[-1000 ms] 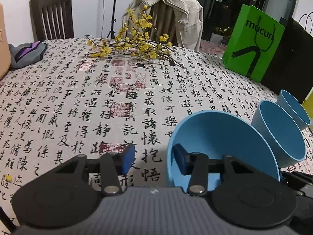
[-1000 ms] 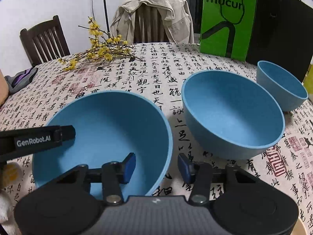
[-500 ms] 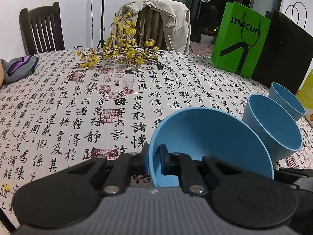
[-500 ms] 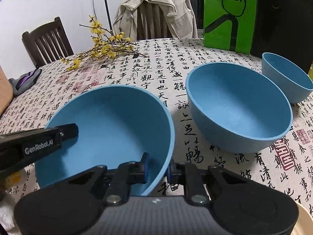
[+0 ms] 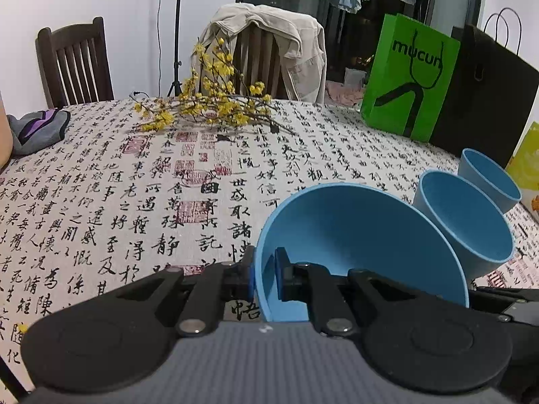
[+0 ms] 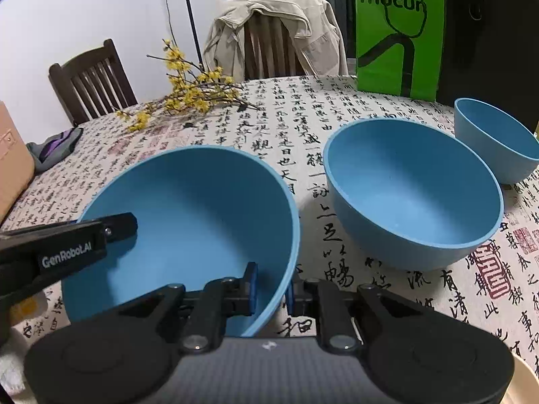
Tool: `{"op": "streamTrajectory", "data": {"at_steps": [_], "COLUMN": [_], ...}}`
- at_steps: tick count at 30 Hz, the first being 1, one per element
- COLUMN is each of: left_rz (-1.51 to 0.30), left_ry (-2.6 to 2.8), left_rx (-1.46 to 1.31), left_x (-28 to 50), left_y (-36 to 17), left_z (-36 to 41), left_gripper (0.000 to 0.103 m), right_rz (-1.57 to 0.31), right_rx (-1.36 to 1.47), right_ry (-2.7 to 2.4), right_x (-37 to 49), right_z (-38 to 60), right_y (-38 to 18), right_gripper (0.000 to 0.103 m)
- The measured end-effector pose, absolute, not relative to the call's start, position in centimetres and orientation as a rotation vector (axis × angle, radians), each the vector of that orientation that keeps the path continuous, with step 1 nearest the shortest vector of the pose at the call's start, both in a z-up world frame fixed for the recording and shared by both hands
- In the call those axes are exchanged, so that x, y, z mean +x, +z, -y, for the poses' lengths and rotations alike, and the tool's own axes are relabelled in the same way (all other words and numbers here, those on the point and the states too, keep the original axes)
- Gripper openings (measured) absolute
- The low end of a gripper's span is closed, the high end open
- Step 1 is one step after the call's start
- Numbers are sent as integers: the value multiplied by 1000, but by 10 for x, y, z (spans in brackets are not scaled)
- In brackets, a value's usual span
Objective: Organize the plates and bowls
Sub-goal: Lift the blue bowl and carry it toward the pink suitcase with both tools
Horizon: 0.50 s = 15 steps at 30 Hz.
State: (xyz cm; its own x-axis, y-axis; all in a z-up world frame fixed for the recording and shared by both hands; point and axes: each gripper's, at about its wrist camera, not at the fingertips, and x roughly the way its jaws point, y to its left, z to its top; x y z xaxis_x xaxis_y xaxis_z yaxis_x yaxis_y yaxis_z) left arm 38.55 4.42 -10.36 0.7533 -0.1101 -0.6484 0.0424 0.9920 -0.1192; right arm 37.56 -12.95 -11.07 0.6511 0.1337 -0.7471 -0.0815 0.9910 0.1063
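From the right wrist view, going left to right, I first see a large matte sky-blue round bowl [image 6: 188, 229] at the near left of the desk [image 6: 323, 202], which is covered in a cream cloth printed with black calligraphy and red seals. The bowl looks smooth, plain and empty, and its mouth tips up and toward me; being round, it shows no long axis. To its right sits a medium matte blue round bowl [image 6: 414, 195], well apart from the first and resting on the cloth, mouth up. Further right, near the desk edge, a small matte blue round bowl [image 6: 498, 141] stands just beside the medium one, mouth up too.

My left hand-held gripper [image 5: 264, 274] is clamped on the large bowl's left rim, one blue pad outside the wall and the other inside. In the right wrist view its black finger marked GenRobot.AI reaches over that same rim. My right hand-held gripper [image 6: 271, 291] is clamped on the bowl's right rim, again one pad inside and one outside, jaws nearly together around the thin wall.

Behind the bowls lie a spray of yellow blossom twigs [image 6: 188, 94] and a green paper bag [image 6: 399, 30].
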Motion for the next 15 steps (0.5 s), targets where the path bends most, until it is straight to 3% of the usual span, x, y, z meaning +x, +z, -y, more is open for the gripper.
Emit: {"op": "streamTrajectory", "data": {"at_steps": [15], "left_rz": [-645], "left_ry": [-14], "left_rx": [-122], "left_x": [354], "left_y": [-69], "left_z": [-54], "left_gripper": [11], "right_rz": [-769], "right_rx": [80], "right_ry": [195], "right_x": [357], "right_z": [122], "right_y": [-86], "right_gripper": [16]}}
